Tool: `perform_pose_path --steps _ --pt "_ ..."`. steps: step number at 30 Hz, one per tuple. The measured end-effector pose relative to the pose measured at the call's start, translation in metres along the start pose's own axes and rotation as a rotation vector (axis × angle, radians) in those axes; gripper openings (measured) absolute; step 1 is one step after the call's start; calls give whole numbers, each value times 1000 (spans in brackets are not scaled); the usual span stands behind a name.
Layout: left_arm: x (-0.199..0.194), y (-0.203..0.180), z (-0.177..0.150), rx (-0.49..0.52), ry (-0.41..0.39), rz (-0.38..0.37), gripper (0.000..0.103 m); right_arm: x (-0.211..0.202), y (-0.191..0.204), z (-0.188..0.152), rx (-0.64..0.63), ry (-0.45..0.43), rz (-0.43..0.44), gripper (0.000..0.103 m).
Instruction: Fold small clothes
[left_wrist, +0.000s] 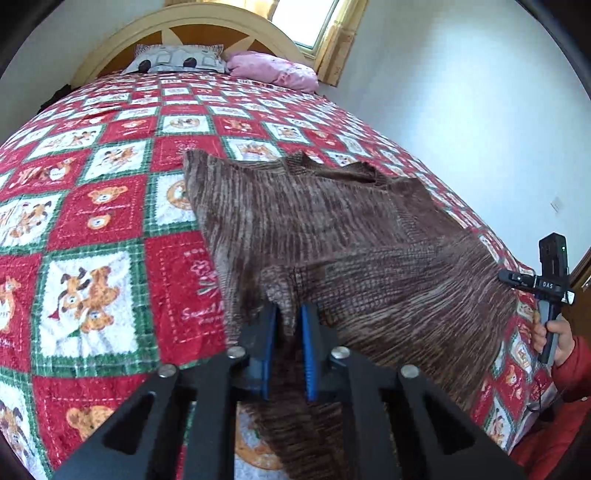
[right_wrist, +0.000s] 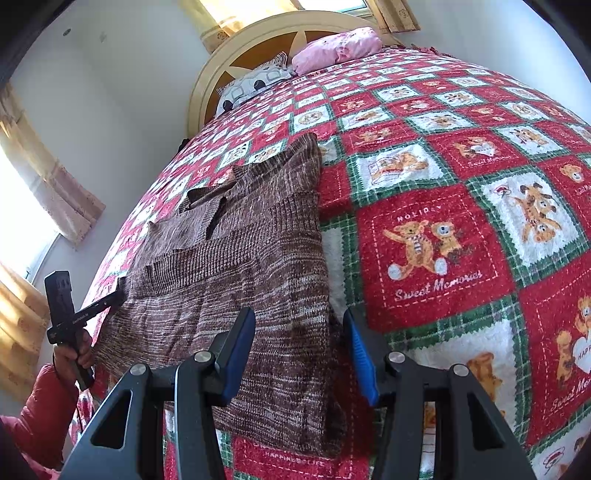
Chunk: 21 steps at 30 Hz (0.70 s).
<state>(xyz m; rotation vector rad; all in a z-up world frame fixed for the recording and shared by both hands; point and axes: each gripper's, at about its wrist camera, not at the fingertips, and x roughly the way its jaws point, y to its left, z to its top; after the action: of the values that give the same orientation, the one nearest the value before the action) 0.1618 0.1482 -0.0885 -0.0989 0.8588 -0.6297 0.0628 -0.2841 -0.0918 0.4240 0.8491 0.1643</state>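
Note:
A brown knitted sweater (left_wrist: 332, 229) lies on a bed with a red, green and white bear-patterned quilt (left_wrist: 92, 192). My left gripper (left_wrist: 290, 317) is shut on a fold of the sweater's near edge, lifting it slightly. In the right wrist view the sweater (right_wrist: 251, 258) lies flat, with a sleeve folded across its body. My right gripper (right_wrist: 299, 332) is open, its blue pads on either side of the sweater's near right edge, just above the cloth. The left gripper's body (right_wrist: 70, 314) shows at the sweater's far left side, held by a hand in a red sleeve.
A patterned grey pillow (left_wrist: 177, 61) and a pink pillow (left_wrist: 273, 70) lie at the wooden headboard (left_wrist: 184, 26). White walls and curtained windows surround the bed. The right gripper's body (left_wrist: 550, 291) shows at the bed's right edge.

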Motion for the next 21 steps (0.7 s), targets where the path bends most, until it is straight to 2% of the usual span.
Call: perform_pose_path --steps 7,11,16,19,21 --pt "4 6 5 -34 9 -8 17 -4 5 11 -35 -25 -15 51" --pt "-5 -1 3 -24 -47 22 11 -3 11 32 -92 -51 -42 51" --pt "-22 -4 1 -90 -136 8 11 20 18 54 -155 -16 -64 51" --pt "-21 -1 -1 -121 -141 8 11 38 19 61 -174 10 -104 51" --pt "-20 0 -2 -132 -138 7 11 53 13 63 -138 55 -84 51"
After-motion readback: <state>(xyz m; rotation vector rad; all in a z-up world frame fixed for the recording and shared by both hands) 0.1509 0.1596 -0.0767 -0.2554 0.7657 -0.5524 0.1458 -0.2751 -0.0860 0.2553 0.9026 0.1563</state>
